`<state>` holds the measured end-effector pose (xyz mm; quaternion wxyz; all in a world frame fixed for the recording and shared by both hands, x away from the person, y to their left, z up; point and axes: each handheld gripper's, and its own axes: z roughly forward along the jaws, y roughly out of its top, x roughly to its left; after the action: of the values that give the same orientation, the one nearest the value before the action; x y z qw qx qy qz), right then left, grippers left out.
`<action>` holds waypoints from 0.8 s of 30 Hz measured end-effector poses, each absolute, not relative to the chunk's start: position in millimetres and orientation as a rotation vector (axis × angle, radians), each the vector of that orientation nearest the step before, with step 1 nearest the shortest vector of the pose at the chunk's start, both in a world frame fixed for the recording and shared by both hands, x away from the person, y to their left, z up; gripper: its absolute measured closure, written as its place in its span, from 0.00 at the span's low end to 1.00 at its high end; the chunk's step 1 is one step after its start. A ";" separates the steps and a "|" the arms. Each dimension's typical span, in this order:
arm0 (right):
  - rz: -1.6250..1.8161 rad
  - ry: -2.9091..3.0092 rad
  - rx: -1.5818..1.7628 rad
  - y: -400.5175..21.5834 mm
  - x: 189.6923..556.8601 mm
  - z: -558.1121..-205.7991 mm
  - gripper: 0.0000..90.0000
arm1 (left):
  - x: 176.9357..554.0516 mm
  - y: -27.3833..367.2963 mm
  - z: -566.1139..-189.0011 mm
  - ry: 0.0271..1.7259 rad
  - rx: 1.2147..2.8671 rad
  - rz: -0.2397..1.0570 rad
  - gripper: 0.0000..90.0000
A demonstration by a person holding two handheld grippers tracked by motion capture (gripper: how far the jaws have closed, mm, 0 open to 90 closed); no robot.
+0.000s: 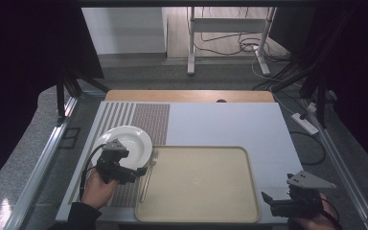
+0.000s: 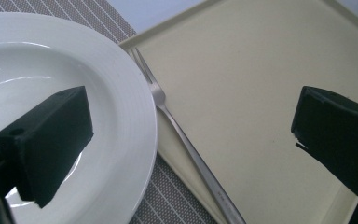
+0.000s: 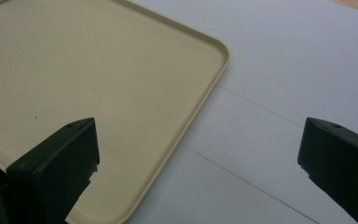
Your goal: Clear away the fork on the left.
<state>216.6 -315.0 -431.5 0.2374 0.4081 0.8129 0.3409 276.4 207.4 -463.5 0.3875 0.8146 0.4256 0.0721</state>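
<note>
On the grey surface (image 1: 230, 124), at lower left of the high view, the fork (image 1: 148, 175) is lying lengthwise along the tray (image 1: 201, 215) edge, just beside the nearer left gripper (image 1: 141, 171), both grippers being held wide apart and empty.

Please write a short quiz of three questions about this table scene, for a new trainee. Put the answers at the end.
1. True or false: the fork lies along the left rim of the tray, beside the white plate.
2. What is between the fingers of the left gripper? A) the fork B) the plate C) nothing is gripped
3. On what does the plate stand?

Key
1. True. In the left gripper view the fork's handle runs along the tray's rim, close to the plate.
2. C. The fingers stand wide apart, and the fork lies below the gap, ungripped.
3. On the striped placemat, left of the tray.
</note>
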 end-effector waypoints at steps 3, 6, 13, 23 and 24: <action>0.940 2.222 1.120 -315.1 216.6 -431.7 0.00 | 272.2 211.5 -464.1 1.082 2.062 0.180 0.00; 0.940 2.221 1.121 -315.1 216.5 -431.7 0.00 | 268.4 215.2 -465.2 1.086 2.060 0.179 0.00; 0.940 2.218 1.126 -315.2 216.1 -431.6 0.00 | 255.8 224.4 -466.7 1.101 2.048 0.182 0.00; 0.932 2.220 1.123 -314.8 216.0 -431.5 0.00 | 237.6 237.1 -468.4 1.130 2.032 0.184 0.00; 0.931 2.219 1.123 -314.6 216.1 -431.6 0.00 | 236.4 237.7 -468.9 1.134 2.035 0.184 0.00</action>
<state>216.1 -314.6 -431.6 0.2407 0.4106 0.8110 0.3402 236.4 237.7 -468.9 0.3918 0.8012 0.4465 0.0723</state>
